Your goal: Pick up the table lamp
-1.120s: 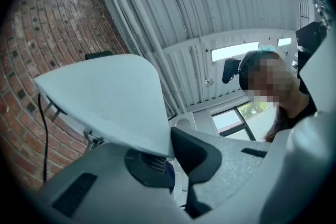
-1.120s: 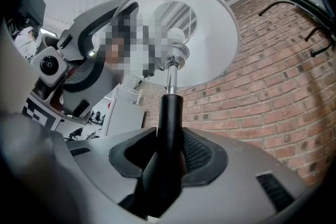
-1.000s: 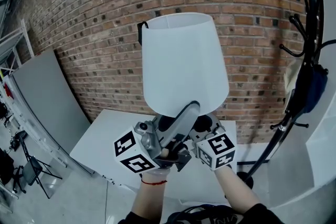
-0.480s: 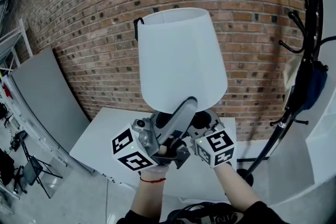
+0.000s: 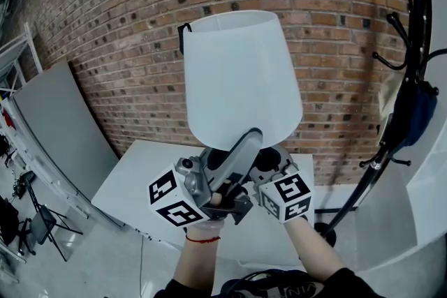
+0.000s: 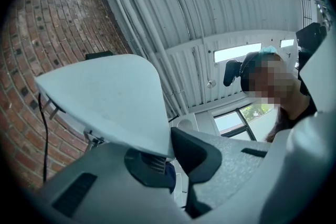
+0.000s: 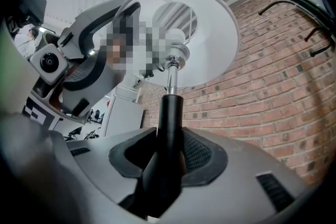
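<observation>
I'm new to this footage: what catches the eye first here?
The table lamp, its big white shade raised mid-frame against the brick wall. The right claw grips its black stem, the left claw pinches the shade's lower rim. A black coat stand stands at right.

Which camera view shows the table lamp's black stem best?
The right gripper view: the stem stands clamped in the right gripper, running up to the bulb under the shade. In the head view the left gripper covers it; the left gripper view shows only the shade's rim.
</observation>
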`<state>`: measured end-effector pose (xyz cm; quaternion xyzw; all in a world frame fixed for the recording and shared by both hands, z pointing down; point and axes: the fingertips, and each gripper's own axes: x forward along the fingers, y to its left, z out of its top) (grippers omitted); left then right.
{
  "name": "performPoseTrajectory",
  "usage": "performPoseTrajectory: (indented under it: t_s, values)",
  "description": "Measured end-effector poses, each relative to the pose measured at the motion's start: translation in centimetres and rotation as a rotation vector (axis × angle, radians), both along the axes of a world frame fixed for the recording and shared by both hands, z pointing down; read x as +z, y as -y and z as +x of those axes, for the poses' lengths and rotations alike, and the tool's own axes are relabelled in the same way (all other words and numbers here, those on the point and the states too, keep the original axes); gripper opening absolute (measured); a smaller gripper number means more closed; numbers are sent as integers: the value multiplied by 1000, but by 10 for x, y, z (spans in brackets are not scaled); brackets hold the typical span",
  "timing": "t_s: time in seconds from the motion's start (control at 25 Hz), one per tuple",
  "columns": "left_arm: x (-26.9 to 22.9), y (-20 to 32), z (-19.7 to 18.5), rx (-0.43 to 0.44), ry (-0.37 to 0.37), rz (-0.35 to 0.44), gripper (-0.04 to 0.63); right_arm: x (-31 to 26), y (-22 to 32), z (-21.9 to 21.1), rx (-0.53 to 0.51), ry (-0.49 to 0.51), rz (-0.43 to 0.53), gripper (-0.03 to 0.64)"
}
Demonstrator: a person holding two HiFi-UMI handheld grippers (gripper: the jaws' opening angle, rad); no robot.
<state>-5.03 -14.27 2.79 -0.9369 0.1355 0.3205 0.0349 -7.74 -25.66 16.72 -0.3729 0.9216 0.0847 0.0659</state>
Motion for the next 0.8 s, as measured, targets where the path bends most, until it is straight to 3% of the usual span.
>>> performPoseTrajectory:
  t_s: [0.8]
  values:
    - [9, 21, 2, 30, 1, -2, 11, 7, 23, 6, 30, 0, 27, 149]
